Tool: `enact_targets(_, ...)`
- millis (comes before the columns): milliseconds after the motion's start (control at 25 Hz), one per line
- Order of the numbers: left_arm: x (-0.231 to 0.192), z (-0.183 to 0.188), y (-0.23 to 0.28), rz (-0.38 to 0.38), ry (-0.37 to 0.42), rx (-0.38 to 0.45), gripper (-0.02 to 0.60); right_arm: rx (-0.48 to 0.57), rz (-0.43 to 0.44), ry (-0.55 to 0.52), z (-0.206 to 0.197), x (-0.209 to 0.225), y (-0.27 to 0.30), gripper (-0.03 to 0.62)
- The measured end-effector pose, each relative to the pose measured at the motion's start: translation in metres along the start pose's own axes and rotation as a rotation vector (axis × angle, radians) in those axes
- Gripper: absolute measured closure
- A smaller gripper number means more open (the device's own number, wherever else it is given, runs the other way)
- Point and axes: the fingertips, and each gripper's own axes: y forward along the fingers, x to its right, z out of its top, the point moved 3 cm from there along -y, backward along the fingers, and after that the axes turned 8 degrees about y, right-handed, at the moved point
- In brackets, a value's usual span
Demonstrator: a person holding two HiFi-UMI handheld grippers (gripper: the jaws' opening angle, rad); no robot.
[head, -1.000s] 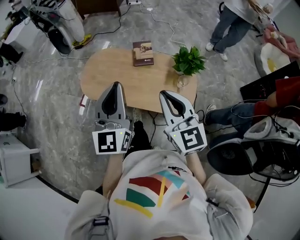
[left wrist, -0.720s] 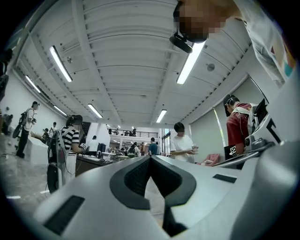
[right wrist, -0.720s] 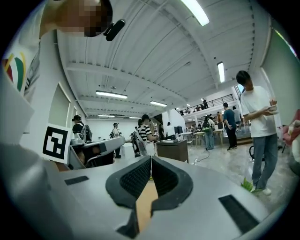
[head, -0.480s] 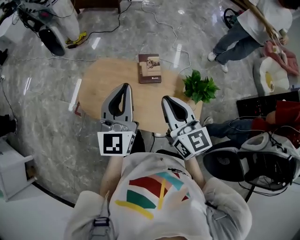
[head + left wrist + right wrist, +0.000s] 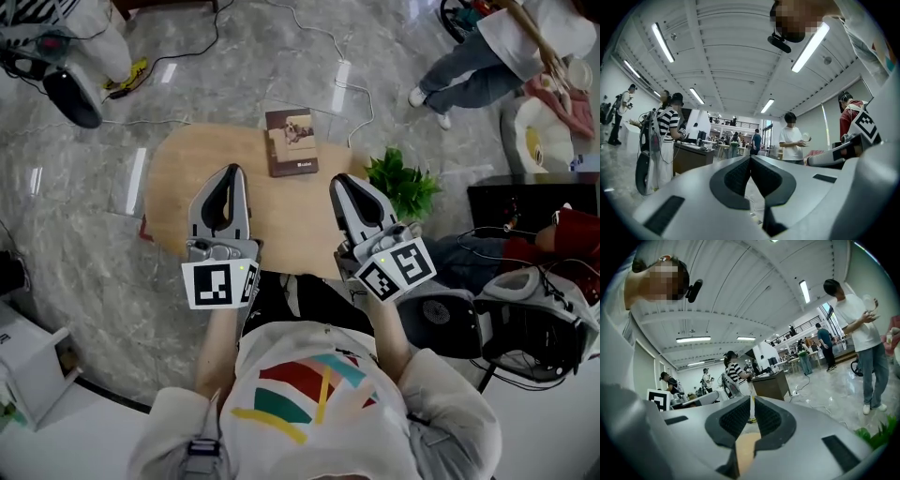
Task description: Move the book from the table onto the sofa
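Two jaw pairs together, empty: left gripper (image 5: 231,173), right gripper (image 5: 340,181); book (image 5: 292,142) ahead on table (image 5: 183,169); plant (image 5: 403,187) nearby

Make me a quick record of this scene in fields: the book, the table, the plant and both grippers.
book: lies flat on the table's far side, untouched
table: oval, light wood top
plant: green, at the table's right end
left gripper: jaws together, nothing held, over the table's near side
right gripper: jaws together, nothing held, short of the book
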Motion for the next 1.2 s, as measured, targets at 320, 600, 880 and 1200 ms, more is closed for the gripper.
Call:
enact_targets(320, -0.006, -0.037, 0.051, 0.012, 0.049, -0.102, 0.575, -0.007, 0.032, 0.097, -0.003, 0.085, 0.073, 0.463)
enact_targets(600, -0.007, -0.108, 0.124, 0.007, 0.060, -0.157, 0.575, -0.039, 0.023, 0.123, -0.001, 0.215, 0.179, 0.276)
enact_targets(880, -0.003, -0.180, 0.175, 0.005, 0.035, -0.219, 0.575, -0.465, 0.037, 0.321, -0.128, 0.335, 0.270, 0.266)
enact_targets(1200, 0.002, -0.279, 0.177, -0.006, 0.001, -0.329, 0.575, -0.864, 0.104, 0.473, -0.284, 0.412, 0.283, 0.266)
